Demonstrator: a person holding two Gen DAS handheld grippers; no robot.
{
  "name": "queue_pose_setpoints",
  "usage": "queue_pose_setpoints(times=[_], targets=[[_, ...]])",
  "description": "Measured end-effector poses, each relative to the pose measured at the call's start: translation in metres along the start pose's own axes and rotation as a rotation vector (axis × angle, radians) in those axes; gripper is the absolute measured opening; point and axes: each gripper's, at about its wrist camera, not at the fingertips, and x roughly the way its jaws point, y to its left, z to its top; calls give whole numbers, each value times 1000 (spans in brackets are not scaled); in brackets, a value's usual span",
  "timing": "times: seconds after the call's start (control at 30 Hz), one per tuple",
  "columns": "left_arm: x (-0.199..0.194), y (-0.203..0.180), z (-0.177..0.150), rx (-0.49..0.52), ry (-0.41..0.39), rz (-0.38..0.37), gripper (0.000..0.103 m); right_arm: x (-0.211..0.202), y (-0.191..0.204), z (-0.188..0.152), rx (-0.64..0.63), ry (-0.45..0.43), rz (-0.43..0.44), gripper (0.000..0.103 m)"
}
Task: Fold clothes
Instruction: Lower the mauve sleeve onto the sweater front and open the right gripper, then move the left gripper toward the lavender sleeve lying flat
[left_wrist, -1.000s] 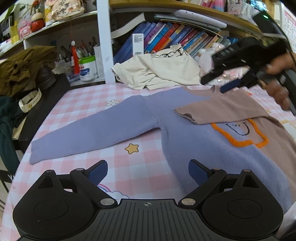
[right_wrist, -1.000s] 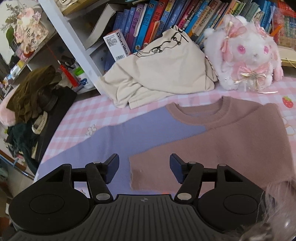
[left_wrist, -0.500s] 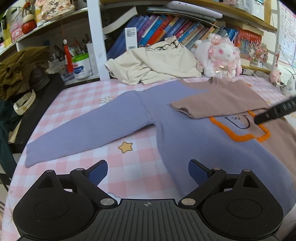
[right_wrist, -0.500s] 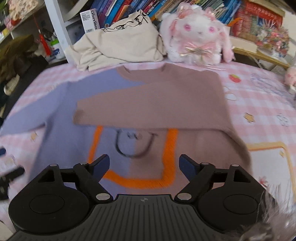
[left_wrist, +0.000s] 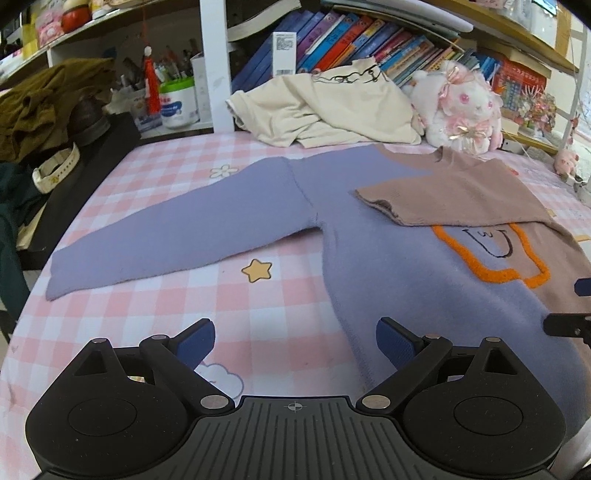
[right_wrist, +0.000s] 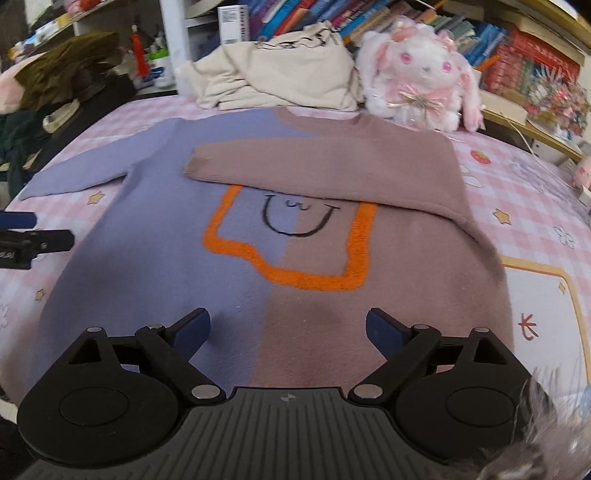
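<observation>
A half lilac, half brown sweater (right_wrist: 295, 266) with an orange outline and a smiling face lies flat on the pink checked cloth (left_wrist: 155, 302). Its brown sleeve (right_wrist: 321, 166) is folded across the chest. Its lilac sleeve (left_wrist: 177, 229) lies stretched out to the left. My left gripper (left_wrist: 294, 341) is open and empty above the cloth, just left of the sweater's lower edge. My right gripper (right_wrist: 288, 330) is open and empty over the sweater's lower middle. Its fingertips (left_wrist: 565, 325) show at the right edge of the left wrist view.
A crumpled cream shirt (left_wrist: 325, 107) and a white plush rabbit (right_wrist: 421, 74) sit at the back against bookshelves (left_wrist: 369, 40). Dark clothes (left_wrist: 44, 99) and a black case (left_wrist: 74, 177) lie at the left edge. A white tub (left_wrist: 179, 101) stands on the shelf.
The right gripper has drawn back from the folded brown sleeve's cuff to the sweater's lower part. The left gripper has held nearly still, shifting slightly. The brown sleeve stays folded.
</observation>
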Motion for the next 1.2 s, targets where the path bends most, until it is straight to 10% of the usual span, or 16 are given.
queue_pose_setpoints(times=[1.2], targets=[[10, 59, 0, -153, -5, 142, 96, 22, 25, -11, -110, 69, 28, 103]])
